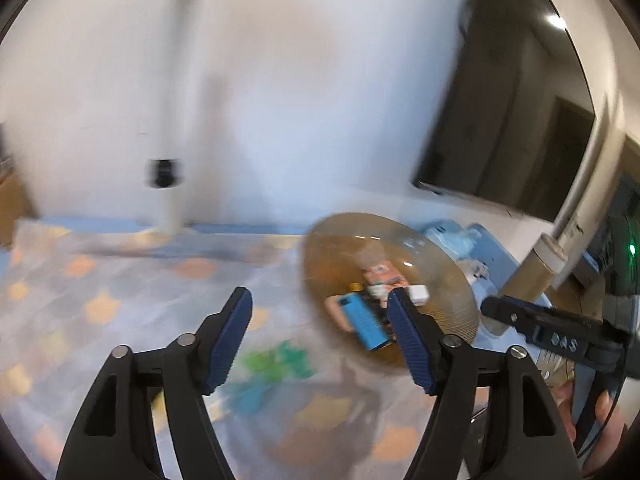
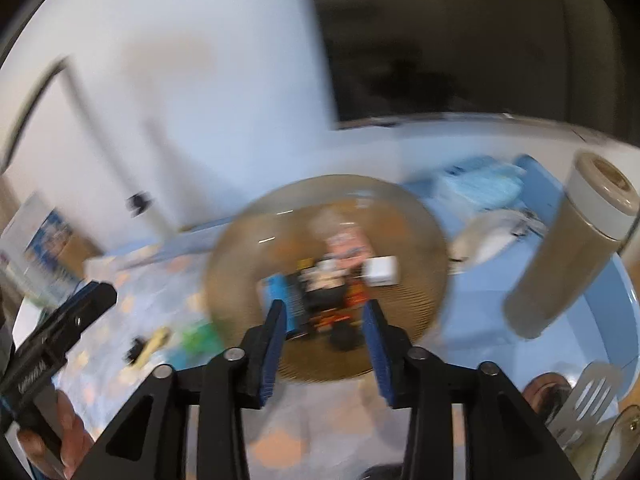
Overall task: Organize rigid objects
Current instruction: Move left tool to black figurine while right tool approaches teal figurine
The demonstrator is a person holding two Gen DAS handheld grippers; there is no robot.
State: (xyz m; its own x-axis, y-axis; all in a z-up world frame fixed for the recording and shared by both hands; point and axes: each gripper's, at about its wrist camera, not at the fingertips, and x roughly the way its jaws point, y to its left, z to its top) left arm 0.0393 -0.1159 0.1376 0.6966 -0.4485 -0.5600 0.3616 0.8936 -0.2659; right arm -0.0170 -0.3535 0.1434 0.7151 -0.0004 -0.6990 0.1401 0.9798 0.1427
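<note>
**Sorting partly done, pieces still loose**

Both grippers, left (image 1: 320,340) and right (image 2: 326,344), hang spread apart and empty. Several small items, a blue box (image 1: 366,326) among them, already sit in the amber glass dish (image 2: 424,248); green (image 1: 280,364) and yellow (image 2: 154,344) pieces wait on the tablecloth (image 1: 120,280).

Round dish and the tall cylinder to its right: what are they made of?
Dish: looks like amber-tinted glass or clear plastic; the cloth shows through and its rim has fine ridges. Blur leaves it open. Cylinder: matte brownish body, possibly brushed metal, with a glossy white band, likely plastic.
</note>
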